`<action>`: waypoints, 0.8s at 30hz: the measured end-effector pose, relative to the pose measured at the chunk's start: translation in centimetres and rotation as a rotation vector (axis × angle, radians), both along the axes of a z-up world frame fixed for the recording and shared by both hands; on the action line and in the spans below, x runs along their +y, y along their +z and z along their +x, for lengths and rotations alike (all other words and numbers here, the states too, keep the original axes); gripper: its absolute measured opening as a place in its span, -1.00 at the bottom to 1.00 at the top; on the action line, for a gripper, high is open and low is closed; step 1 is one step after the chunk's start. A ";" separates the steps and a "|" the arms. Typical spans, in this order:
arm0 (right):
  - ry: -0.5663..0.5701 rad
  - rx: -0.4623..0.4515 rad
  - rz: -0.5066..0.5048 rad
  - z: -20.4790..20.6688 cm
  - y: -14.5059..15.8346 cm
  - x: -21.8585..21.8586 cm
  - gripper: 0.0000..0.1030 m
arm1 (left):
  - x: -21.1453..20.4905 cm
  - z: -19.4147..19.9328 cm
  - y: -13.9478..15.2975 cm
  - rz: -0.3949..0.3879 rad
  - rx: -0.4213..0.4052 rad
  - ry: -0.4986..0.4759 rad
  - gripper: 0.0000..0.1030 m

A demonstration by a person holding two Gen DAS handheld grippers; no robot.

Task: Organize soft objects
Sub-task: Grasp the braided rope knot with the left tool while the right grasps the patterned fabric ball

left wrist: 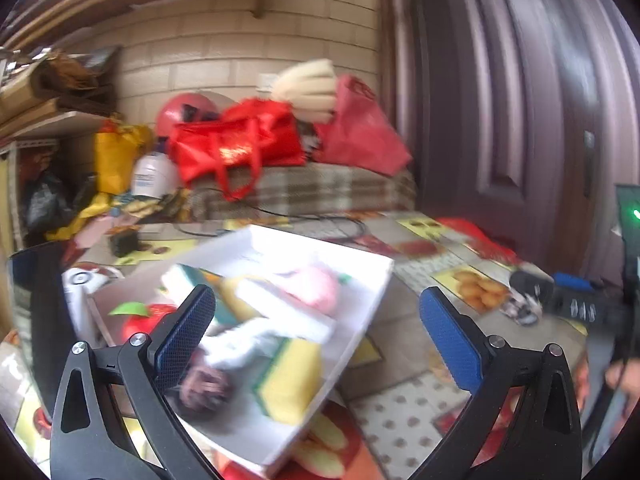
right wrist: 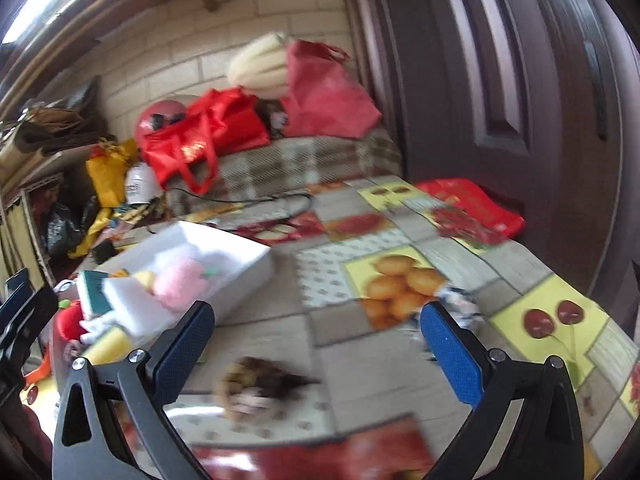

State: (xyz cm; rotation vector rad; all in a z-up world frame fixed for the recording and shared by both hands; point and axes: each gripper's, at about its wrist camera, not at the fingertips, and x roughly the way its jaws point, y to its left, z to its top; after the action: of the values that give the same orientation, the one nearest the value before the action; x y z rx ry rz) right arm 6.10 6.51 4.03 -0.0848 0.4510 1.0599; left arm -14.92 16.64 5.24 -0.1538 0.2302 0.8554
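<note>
A white box [left wrist: 372, 280] sits on the fruit-print tablecloth and holds soft things: a pink plush [left wrist: 316, 288], yellow-green sponges [left wrist: 288, 376], a white fluffy toy [left wrist: 256, 340], a red plush [left wrist: 140, 322] and a dark fuzzy item [left wrist: 204, 388]. My left gripper [left wrist: 316, 336] is open and empty above the box's near right part. The box [right wrist: 240, 264] also shows in the right wrist view, at left. My right gripper [right wrist: 316, 356] is open over a brown fuzzy toy [right wrist: 260, 388] on the cloth. A small white-grey soft item [right wrist: 460, 304] lies by its right finger.
A plaid-covered bench [left wrist: 320, 188] behind the table carries red bags [left wrist: 240, 140] and a cream pillow [left wrist: 308, 88]. A dark door [left wrist: 520, 100] stands at right. A black cable [right wrist: 260, 204] lies on the far cloth. A red packet [right wrist: 472, 204] lies at the right edge.
</note>
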 end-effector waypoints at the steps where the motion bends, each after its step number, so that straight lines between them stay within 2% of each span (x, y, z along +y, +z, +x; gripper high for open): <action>1: -0.001 0.030 0.009 2.1 0.0 -0.8 1.00 | -0.2 0.5 -0.1 -0.004 0.012 -0.028 1.00; 4: -0.046 0.055 -0.068 6.4 -0.5 -1.7 1.00 | -0.6 2.6 -0.3 -0.027 0.072 -0.097 1.00; 7: -0.051 0.123 -0.146 9.2 -1.4 -1.8 1.00 | -0.7 5.2 -0.9 -0.094 0.147 -0.186 0.99; 11: -0.016 0.162 -0.235 9.8 -2.5 -0.9 1.00 | -1.0 10.9 -3.0 -0.206 0.365 -0.249 0.99; 13: 0.014 0.131 -0.289 9.0 -2.7 0.3 0.98 | -0.9 13.0 -3.8 -0.238 0.418 -0.265 0.99; 15: 0.030 0.100 -0.318 8.7 -2.7 1.2 0.92 | -0.8 14.6 -4.0 -0.237 0.440 -0.249 0.99; 18: 0.043 0.077 -0.359 8.7 -3.1 2.8 0.72 | -0.5 16.7 -4.9 -0.248 0.514 -0.235 0.99; 20: 0.071 0.092 -0.387 8.8 -3.5 3.9 0.40 | -0.5 17.7 -5.7 -0.266 0.569 -0.243 0.99; 22: 0.081 0.084 -0.434 8.6 -4.0 4.7 0.29 | -0.1 17.8 -5.8 -0.265 0.567 -0.248 0.99; 24: 0.106 0.056 -0.444 8.0 -3.9 4.9 0.10 | 0.1 17.7 -5.7 -0.289 0.547 -0.293 0.71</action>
State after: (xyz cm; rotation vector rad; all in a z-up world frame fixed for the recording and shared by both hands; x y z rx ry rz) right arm 14.08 11.42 0.10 -0.4778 0.7343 1.0526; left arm 2.82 16.74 -0.43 -0.1478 0.8696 0.5530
